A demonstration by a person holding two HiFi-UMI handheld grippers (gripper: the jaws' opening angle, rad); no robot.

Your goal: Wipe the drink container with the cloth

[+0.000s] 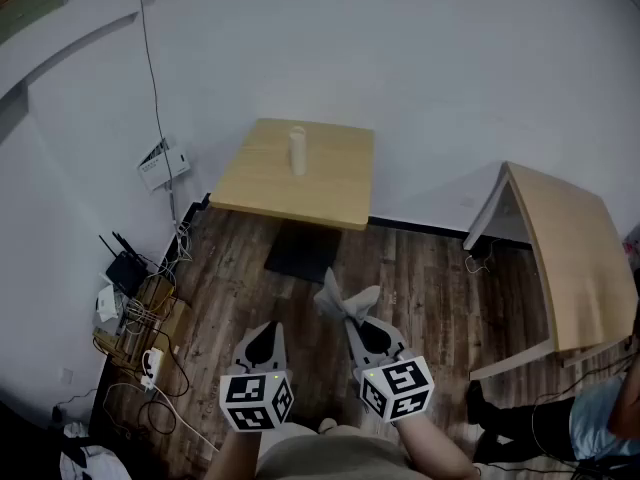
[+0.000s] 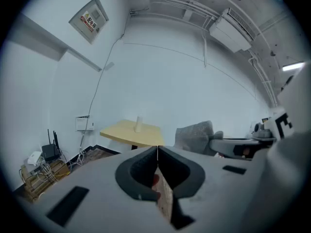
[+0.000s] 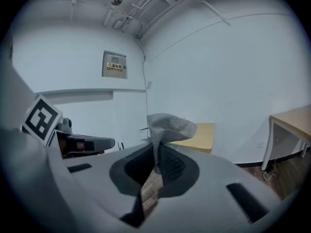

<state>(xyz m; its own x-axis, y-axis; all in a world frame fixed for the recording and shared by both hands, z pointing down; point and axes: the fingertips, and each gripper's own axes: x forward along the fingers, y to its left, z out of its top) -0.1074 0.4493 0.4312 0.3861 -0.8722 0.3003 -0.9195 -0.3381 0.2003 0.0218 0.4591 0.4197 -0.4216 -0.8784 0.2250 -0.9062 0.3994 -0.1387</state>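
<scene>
We hold both tools low over the dark wood floor (image 1: 430,288), side by side at the near edge of the head view and well short of the task's things. Our left gripper (image 2: 157,148) has its jaws pressed together with nothing between them; they meet along a thin line. Our right gripper (image 3: 155,154) is clamped on the grey cloth (image 3: 168,125), which bunches up past the jaw tips and flops over to the right. The drink container (image 1: 297,150) — a pale, slim cylinder — stands upright on the far half of the small yellow table (image 1: 330,193) that sits against the far wall, well apart from both grippers. A second wooden table (image 1: 575,258) runs along the right side of the room. At the left, near the wall, a black router (image 1: 127,267) with antennas sits among tangled cables (image 1: 140,313), and a white box (image 1: 160,164) hangs on the wall above them.
</scene>
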